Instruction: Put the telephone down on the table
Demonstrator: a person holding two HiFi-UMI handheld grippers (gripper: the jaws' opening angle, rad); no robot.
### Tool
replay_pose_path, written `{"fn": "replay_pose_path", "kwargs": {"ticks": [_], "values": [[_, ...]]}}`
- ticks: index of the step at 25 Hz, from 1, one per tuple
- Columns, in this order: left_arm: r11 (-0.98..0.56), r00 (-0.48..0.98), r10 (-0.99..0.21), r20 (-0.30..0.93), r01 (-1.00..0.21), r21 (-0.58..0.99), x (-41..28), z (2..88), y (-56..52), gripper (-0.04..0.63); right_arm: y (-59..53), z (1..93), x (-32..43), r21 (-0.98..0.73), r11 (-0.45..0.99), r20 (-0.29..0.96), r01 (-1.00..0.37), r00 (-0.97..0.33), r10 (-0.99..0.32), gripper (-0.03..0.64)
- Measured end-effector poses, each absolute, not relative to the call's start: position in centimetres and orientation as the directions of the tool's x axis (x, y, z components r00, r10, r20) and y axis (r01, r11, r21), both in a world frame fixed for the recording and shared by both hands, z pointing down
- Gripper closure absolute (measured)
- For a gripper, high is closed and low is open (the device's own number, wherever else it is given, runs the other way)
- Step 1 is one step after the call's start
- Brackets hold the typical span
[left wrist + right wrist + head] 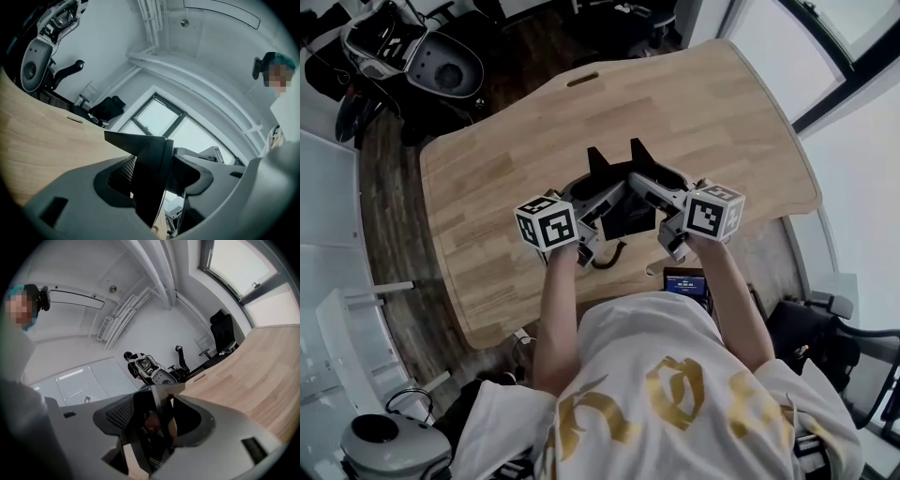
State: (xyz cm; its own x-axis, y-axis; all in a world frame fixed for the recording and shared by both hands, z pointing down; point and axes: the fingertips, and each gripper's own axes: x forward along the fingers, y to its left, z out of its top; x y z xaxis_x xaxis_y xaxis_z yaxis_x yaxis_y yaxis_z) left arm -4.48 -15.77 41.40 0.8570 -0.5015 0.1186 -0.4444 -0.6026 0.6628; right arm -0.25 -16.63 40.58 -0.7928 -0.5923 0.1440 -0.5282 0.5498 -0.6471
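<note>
The telephone [627, 215] is a black angular thing with two pointed tips, and a dark cord [607, 260] hangs from it. It is held over the near part of the wooden table [703, 112], close to the person's chest. My left gripper [598, 199] clamps it from the left and my right gripper [661, 195] from the right. In the left gripper view the black telephone [151, 168] stands squeezed between the grey fingers [79, 197]. The right gripper view shows the telephone [151, 420] pinched between the pads [117, 414]. I cannot tell whether it touches the tabletop.
A slot [581, 79] is cut in the table's far edge. A dark office chair [441, 64] stands beyond the far left corner. A small lit screen [684, 281] sits under the near edge. Another chair [848, 342] is at the right, a white device [389, 445] at bottom left.
</note>
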Motion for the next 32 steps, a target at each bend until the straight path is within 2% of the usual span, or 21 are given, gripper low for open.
{"fn": "replay_pose_path", "kwargs": {"ticks": [13,32], "values": [[-0.585,0.846,-0.519,0.122,-0.456,0.670,-5.4,42.2,-16.6,0.364,-17.6,41.4,-1.2,-0.651,0.557,0.155,-0.515,-0.809,-0.566,0.380],[-0.444,0.842,-0.506,0.186,-0.439,0.781,-6.0,49.7,-18.8,0.360,-20.0,48.9,-1.9,-0.713,0.461,0.288,-0.529,-0.819,-0.496,0.380]]}}
